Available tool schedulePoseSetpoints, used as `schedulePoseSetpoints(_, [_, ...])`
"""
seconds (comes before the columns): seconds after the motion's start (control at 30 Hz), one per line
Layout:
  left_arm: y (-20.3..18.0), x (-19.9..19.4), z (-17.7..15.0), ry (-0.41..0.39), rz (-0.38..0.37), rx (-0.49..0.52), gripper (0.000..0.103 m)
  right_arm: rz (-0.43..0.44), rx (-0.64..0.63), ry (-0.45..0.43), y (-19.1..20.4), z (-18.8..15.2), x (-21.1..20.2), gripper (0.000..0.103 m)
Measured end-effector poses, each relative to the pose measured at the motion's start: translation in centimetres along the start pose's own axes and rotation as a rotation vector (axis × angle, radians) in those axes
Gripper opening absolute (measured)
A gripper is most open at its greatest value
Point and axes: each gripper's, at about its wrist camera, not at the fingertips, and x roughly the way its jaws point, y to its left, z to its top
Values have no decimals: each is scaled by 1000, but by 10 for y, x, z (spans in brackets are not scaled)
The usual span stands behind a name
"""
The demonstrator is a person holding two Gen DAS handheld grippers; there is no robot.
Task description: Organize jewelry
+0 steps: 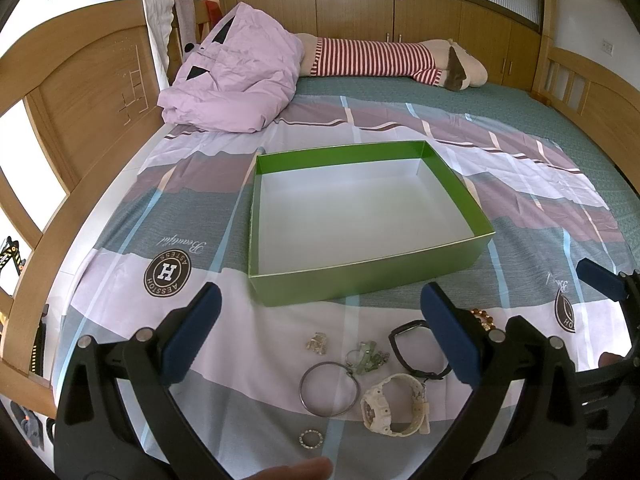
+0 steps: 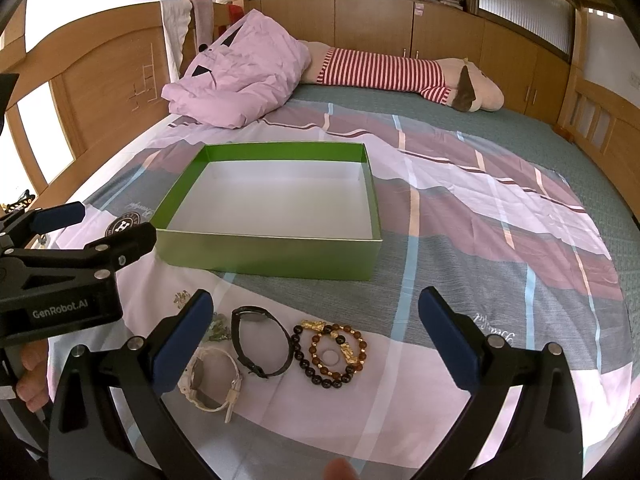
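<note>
An empty green box (image 1: 360, 278) (image 2: 264, 254) with a white floor sits on the bedspread. In front of it lies loose jewelry: a metal bangle (image 1: 329, 389), a white watch (image 1: 394, 404) (image 2: 210, 380), a black watch (image 1: 414, 350) (image 2: 260, 342), a small ring (image 1: 311, 439), a pale charm (image 1: 317, 343), a green trinket (image 1: 366, 356) and beaded bracelets (image 2: 334, 354). My left gripper (image 1: 320, 334) hangs open above the bangle and charms. My right gripper (image 2: 316, 334) is open over the black watch and bracelets. The left gripper's body (image 2: 60, 276) shows at the right wrist view's left edge.
A crumpled pink quilt (image 1: 236, 80) and a striped plush toy (image 1: 384, 62) lie at the far end of the bed. A wooden headboard (image 1: 92, 92) rises on the left, wooden cabinets (image 1: 400, 12) at the back. Fingertips (image 1: 296, 470) show at the lower frame edges.
</note>
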Motion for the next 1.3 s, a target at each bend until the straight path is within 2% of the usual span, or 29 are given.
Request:
schedulePoseSetpoints(1.0, [0, 2, -3, 3, 4, 3, 101, -5, -5, -2, 2, -1, 0, 102])
schedulePoseSetpoints(1.07, [0, 3, -3, 5, 5, 5, 101, -15, -13, -3, 2, -1, 1, 102])
schedulePoseSetpoints(1.13, [1, 4, -4, 10, 6, 7, 101, -66, -57, -14, 2, 0, 2, 102])
schedulePoseSetpoints(1.23, [18, 8, -3, 18, -64, -43, 101, -141, -83, -13, -7, -1, 6, 102])
schedulePoseSetpoints(1.3, [27, 15, -2, 64, -72, -45, 100, -108, -41, 40, -22, -1, 16, 102])
